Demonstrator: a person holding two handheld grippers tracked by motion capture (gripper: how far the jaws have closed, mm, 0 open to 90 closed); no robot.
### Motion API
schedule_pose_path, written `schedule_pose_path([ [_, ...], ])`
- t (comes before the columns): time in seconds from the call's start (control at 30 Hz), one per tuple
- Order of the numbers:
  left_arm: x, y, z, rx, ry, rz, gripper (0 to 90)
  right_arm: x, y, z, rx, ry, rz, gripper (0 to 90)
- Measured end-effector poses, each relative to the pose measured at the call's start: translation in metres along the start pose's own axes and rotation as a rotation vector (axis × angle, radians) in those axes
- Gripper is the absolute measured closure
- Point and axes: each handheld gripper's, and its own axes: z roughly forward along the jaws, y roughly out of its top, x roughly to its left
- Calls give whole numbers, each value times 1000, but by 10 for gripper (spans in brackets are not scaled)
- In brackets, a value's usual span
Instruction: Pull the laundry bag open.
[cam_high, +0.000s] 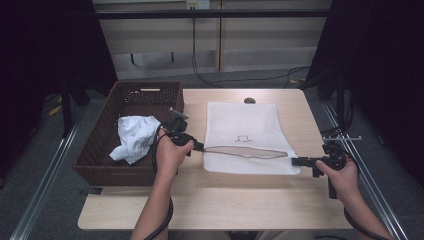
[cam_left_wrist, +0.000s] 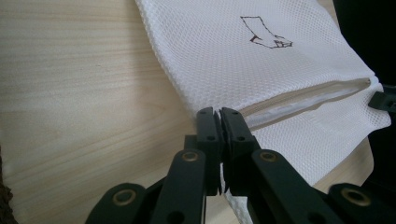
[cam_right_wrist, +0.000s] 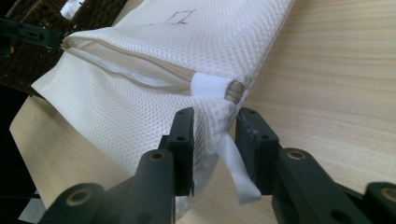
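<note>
White mesh cloth bag (cam_high: 245, 127); pale matt wood table (cam_high: 200, 200); dark woven wicker basket (cam_high: 100, 150).

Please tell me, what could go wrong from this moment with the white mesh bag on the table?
1. The right tool stands open around the mesh bag corner, so that end is free and the zipper opening may sag or close.
2. The left tool pinches a thin edge; a pull may slip it out.
3. The white cloth lies in the basket; one-sided holding may hinder filling.

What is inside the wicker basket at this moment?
A crumpled white cloth lies in the wicker basket. Whatever is beneath the cloth is covered.
</note>
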Motion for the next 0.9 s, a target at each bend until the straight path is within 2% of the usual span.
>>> schedule_pose_path([
  [0.07,0,0,0,3,2,8,871,0,0,0,-11,5,8,598],
  [0.1,1,0,1,6,4,15,871,0,0,-1,-15,6,15,596],
  [0.2,-1,-1,3,12,24,16,870,2,1,-1,-29,-4,-1,532],
  [0.4,1,-1,3,21,25,8,866,4,2,1,-50,-8,-32,449],
  [0.63,0,-2,7,40,34,8,848,4,3,3,-62,-7,-35,405],
  [0.8,0,-3,11,45,24,-1,835,5,3,4,-61,-3,-39,388],
  [0.9,0,-3,14,54,39,3,828,5,3,5,-57,-5,-40,387],
])
